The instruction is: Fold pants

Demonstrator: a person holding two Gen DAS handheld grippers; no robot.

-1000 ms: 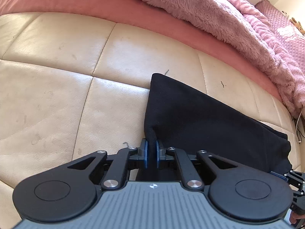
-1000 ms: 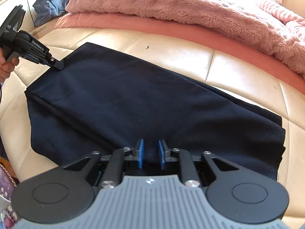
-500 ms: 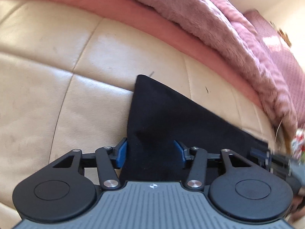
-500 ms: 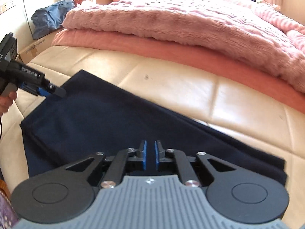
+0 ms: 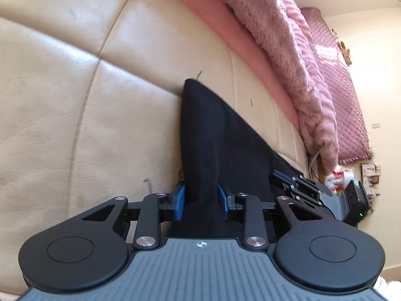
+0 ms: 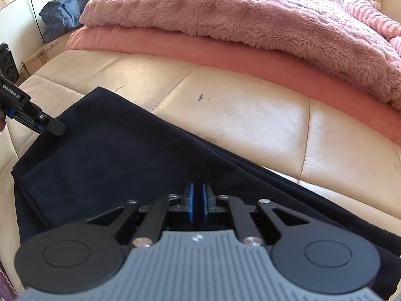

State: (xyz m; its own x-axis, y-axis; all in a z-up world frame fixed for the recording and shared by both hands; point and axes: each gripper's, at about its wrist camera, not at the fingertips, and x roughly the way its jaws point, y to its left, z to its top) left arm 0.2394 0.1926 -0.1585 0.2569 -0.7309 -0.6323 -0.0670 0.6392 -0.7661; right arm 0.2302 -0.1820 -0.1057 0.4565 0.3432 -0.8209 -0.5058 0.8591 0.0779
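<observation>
- The pants [image 6: 120, 165], dark and already doubled over, lie flat on the cream leather cushion [image 6: 250, 115] in front of a fluffy pink blanket [image 6: 250, 20].
- The left hand-held gripper [image 5: 201, 198] is at one end of the pants; a raised fold of the dark cloth stands between its blue pads [image 5: 179, 200]. Its jaws are partly apart and closing, and the cloth fills the gap, though I cannot tell whether the pads press on it.
- The right hand-held gripper [image 6: 197, 205] is over the near edge of the pants with its jaws drawn almost together. Only a thin slit shows between the pads, and whether cloth is pinched there is hidden.
- A blue bag [image 6: 65, 17] sits beyond the cushion's far left corner.
</observation>
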